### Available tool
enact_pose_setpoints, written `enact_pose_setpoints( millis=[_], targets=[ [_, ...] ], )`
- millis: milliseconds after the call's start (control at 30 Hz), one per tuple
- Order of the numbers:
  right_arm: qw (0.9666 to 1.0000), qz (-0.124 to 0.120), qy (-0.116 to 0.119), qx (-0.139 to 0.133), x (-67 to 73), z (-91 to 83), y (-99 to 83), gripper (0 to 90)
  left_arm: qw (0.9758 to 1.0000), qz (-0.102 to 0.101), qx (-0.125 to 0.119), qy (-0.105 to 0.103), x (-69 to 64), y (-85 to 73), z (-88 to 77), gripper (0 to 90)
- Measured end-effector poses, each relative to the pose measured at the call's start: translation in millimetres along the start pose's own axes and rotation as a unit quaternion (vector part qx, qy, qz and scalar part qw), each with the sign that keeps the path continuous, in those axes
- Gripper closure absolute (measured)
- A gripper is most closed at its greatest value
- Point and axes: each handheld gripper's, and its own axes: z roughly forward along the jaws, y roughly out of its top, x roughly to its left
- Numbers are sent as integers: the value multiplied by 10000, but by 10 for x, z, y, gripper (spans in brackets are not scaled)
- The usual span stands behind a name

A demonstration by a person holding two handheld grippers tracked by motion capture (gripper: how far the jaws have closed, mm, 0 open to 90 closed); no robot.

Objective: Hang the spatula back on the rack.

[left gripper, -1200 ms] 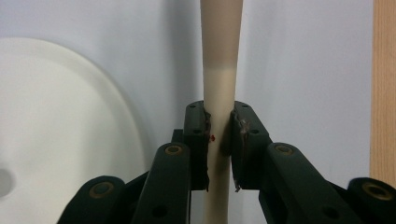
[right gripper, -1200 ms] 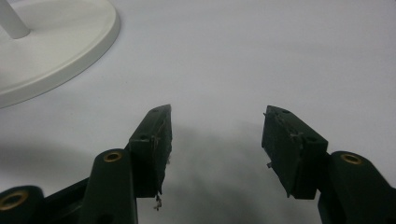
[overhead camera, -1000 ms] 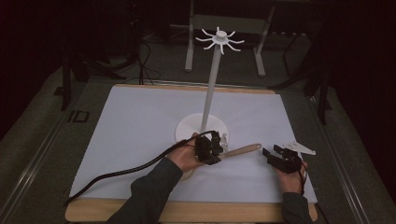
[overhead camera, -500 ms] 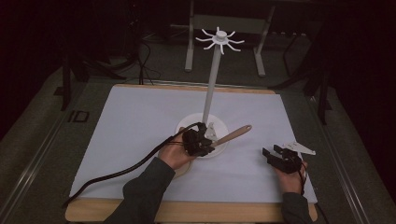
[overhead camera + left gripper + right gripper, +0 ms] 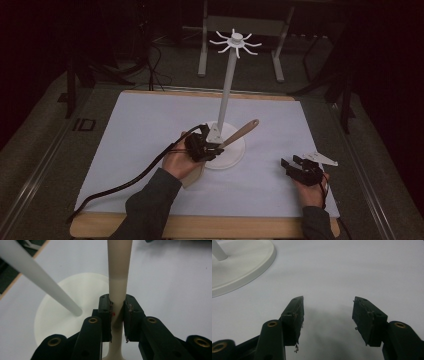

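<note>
The left gripper [image 5: 212, 146] has lifted the wooden spatula [image 5: 240, 132] off the sheet since a second ago, its handle now angled up over the round base [image 5: 235, 152] of the white hook stand [image 5: 229, 85]; hanging it (probably on a top hook) looks like the next step. Its jaws pinch the handle [image 5: 117, 302]. The right gripper [image 5: 292, 163] rests aside, jaws spread, holding nothing. One spatula, one stand, two grippers.

The one readable marking is "ID" [image 5: 84, 124], in dark letters on the grey counter [image 5: 45, 150] surface just left of the white sheet [image 5: 150, 130], at middle left of the high view. Nothing else carries legible text, brand, number or sign.
</note>
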Motion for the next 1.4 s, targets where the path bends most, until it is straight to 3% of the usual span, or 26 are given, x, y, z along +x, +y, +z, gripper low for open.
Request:
enact_pose_setpoints(
  millis=[400,767,1067,1367,1400],
  targets=[
    [10000,3,-2,-5,1,1,0,422,9989,-192,-325,272,100,-17,-184,783],
    [10000,8,-9,-18,1,1,-1,420,9973,-392,-535,320,175,-67,-287,783],
    [10000,0,0,-13,-4,1,-1,420,9946,-519,-801,416,216,-63,-408,783],
    [10000,-12,-5,-8,-1,4,0,420,9928,-583,-904,523,276,-66,-509,783],
    [10000,1,-3,-1,-1,2,0,420,9915,-643,-989,547,290,-65,-540,783]
  ],
)
